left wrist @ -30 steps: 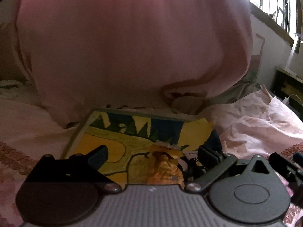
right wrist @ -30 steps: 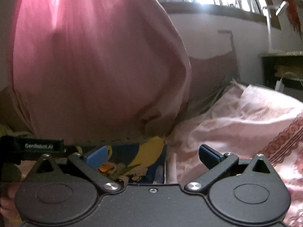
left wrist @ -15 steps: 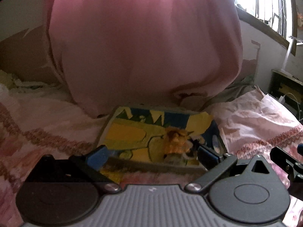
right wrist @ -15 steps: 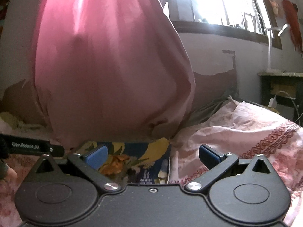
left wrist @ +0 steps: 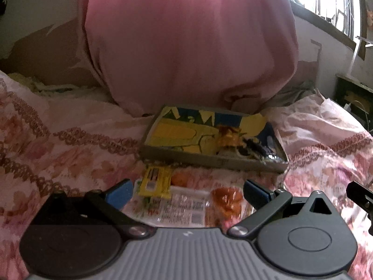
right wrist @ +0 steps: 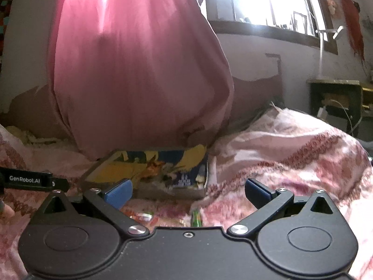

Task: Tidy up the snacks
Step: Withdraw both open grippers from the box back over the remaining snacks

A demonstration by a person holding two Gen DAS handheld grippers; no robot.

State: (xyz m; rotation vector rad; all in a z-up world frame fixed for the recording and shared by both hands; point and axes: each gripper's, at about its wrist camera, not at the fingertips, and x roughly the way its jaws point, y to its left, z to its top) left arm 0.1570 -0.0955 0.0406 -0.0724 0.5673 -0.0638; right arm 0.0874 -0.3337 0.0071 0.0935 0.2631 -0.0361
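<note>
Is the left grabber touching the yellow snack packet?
Apart. In the left wrist view, the open left gripper hangs empty; the yellow packet lies beyond its fingertips.

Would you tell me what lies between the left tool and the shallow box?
In the left wrist view: a yellow snack packet and an orange snack, on floral bedding.

Light: blown-out window (right wrist: 268,2) glare, upper right
Room: dim, pink-tinted
Blur: soft throughout
Edges: fisheye-bent, dark corners

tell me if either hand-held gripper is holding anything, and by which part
Nothing is held. The left hand-held gripper and right hand-held gripper are both open, above snack packets on the bedspread.
</note>
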